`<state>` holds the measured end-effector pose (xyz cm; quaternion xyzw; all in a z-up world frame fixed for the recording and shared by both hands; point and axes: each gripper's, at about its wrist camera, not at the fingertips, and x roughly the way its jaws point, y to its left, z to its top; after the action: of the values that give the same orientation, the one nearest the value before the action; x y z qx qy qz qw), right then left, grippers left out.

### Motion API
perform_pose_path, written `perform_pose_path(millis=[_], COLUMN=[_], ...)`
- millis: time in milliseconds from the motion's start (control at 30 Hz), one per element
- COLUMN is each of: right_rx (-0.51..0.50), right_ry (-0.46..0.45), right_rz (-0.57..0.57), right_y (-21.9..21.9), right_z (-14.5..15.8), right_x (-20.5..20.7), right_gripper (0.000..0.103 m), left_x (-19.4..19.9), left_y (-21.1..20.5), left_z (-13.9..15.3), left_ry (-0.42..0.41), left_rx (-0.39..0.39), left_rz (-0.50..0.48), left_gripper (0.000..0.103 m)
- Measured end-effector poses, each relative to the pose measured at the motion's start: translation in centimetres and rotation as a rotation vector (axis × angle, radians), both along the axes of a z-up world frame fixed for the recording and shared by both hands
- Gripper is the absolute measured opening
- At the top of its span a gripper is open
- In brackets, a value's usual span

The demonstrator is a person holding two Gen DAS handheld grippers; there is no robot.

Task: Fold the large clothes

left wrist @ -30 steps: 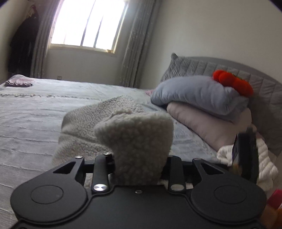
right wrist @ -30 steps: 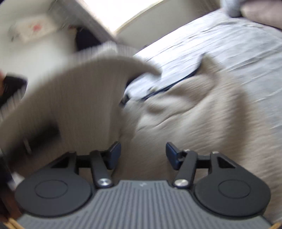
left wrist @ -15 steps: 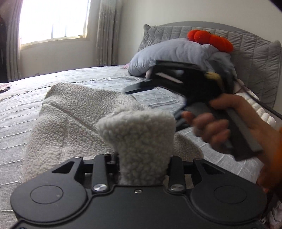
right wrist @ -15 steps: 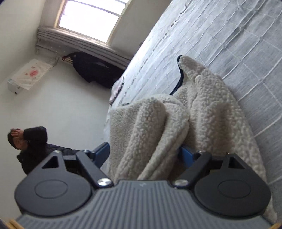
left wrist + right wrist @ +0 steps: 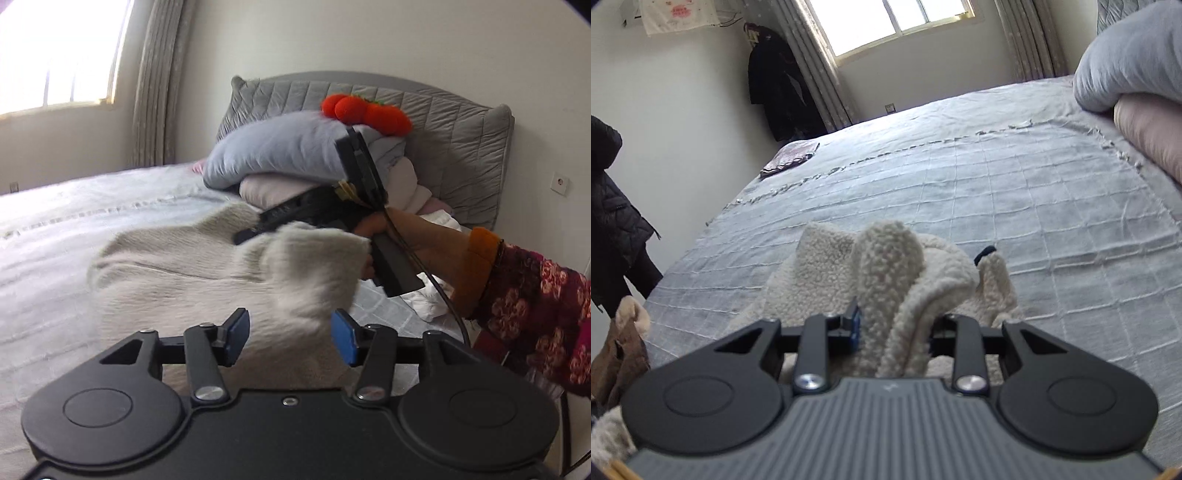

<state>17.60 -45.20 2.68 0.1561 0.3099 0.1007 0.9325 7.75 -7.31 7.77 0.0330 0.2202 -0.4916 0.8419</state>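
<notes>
A cream fleece garment [image 5: 177,266] lies bunched on the grey bed [image 5: 55,229]. A raised flap of it stands between the blue pads of my left gripper [image 5: 291,338], whose jaws are opening; both pad faces show and stand off the cloth. In the right wrist view, my right gripper [image 5: 895,325] is closing on a thick fold of the fleece [image 5: 886,266]; the left pad presses into it and the right one is buried in the pile. The left wrist view shows a person's hand [image 5: 373,229] holding that right gripper low over the garment's far side.
Stacked pillows [image 5: 280,155] with a red plush toy [image 5: 365,109] lean on the quilted headboard [image 5: 443,129]. A folded cloth [image 5: 790,158] lies at the bed's far corner. A person in a dark jacket [image 5: 609,206] stands left of the bed, beside a brown furry item [image 5: 624,343].
My left gripper's pads have parted from the fleece flap they pinched, and its view swung toward the headboard. My right gripper rolled upright and closed on a fleece fold.
</notes>
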Motion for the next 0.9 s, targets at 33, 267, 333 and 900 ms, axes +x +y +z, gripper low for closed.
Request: perform_pose_path(millis=[33, 267, 333, 900], right_rx=[-0.012, -0.004, 0.007, 0.136], right_ry=[-0.006, -0.022, -0.005, -0.032], right_rz=[-0.001, -0.028, -0.057, -0.216], right_y=[-0.4, -3.3, -4.3, 1.0], right_z=[0.3, 0.0, -0.7, 1.6], right_x=[-0.1, -0.4, -0.4, -2.2], right_gripper=[0.029, 0.03, 0.036, 0.053], left_x=[0.4, 7.4, 9.0, 6.2], left_y=[0.4, -0.9, -2.1, -8.6], left_z=[0.2, -2.7, -4.1, -7.6], left_ry=[-0.01, 0.043, 0.112, 0.031], left_rx=[-0.002, 0.031, 0.02, 0.101], left_rz=[0.01, 0.127, 0.097, 0.17], left_gripper=[0.05, 0.049, 0.05, 0.047])
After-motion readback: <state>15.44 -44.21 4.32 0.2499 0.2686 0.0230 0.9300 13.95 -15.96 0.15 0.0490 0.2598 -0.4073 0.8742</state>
